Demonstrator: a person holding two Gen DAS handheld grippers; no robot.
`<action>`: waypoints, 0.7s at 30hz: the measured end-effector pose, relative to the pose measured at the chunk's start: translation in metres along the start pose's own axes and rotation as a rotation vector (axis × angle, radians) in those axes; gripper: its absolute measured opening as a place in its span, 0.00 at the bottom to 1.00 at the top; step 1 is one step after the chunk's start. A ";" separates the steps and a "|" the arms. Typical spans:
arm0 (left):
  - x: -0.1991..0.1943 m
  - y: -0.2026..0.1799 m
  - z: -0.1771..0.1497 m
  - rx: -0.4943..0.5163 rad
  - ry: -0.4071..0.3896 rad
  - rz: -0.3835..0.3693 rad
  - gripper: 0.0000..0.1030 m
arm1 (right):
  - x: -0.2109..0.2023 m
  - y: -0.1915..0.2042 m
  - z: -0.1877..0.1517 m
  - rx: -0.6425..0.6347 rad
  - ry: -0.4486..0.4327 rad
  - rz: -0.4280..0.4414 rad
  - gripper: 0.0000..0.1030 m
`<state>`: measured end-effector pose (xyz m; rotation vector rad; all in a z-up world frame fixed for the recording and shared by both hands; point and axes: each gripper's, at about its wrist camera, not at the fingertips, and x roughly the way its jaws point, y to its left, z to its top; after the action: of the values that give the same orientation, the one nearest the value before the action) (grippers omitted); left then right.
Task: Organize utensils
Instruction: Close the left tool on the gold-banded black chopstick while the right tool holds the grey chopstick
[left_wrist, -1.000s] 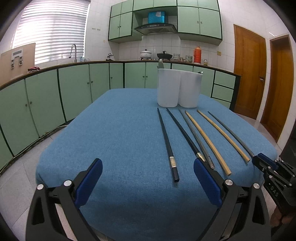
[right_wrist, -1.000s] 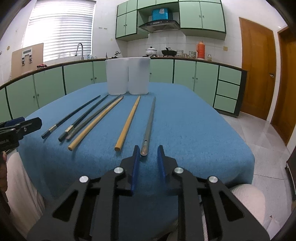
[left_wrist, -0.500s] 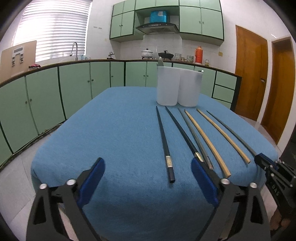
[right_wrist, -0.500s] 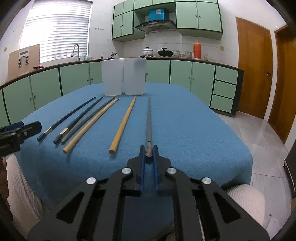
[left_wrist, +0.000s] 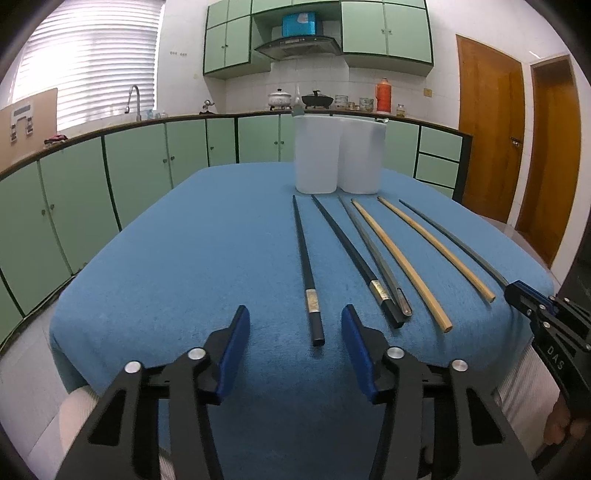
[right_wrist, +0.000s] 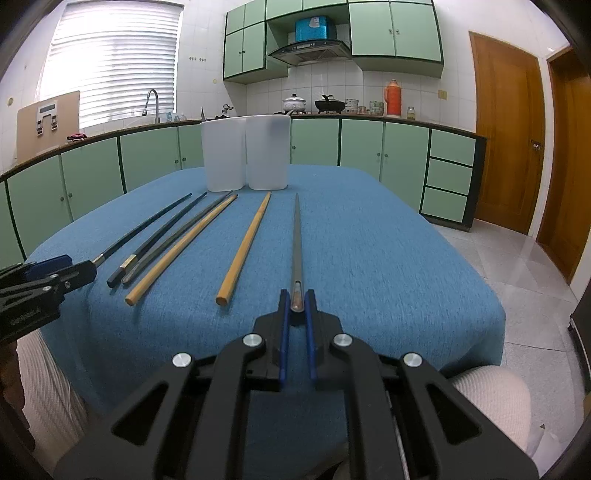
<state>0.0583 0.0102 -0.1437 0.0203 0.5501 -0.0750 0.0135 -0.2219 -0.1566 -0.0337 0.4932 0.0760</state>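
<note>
While right fingers pinch grey chopstick at table edge | left fingers spread, seemingly hovering

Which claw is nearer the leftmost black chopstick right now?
Left. The left claw is open with the leftmost black chopstick's near end between its fingers. The right claw is shut on the grey chopstick at the row's far right.

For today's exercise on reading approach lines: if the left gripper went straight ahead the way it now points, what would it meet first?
The left gripper, jaws open, points along the blue cloth. First in its line is probably the near end of the leftmost black chopstick, which lies just ahead between its fingers. Its height above the cloth is unclear.
</note>
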 end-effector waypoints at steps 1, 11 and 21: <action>0.001 -0.001 0.000 0.002 -0.001 0.001 0.41 | 0.000 0.000 0.000 0.000 0.000 0.001 0.07; -0.002 -0.004 -0.005 -0.008 -0.002 -0.008 0.24 | 0.000 0.000 0.000 0.001 -0.002 0.001 0.07; -0.003 -0.009 -0.007 -0.003 0.002 -0.016 0.07 | -0.001 0.000 0.000 0.007 -0.006 0.004 0.08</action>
<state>0.0518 0.0012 -0.1482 0.0130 0.5525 -0.0899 0.0127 -0.2223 -0.1561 -0.0258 0.4874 0.0784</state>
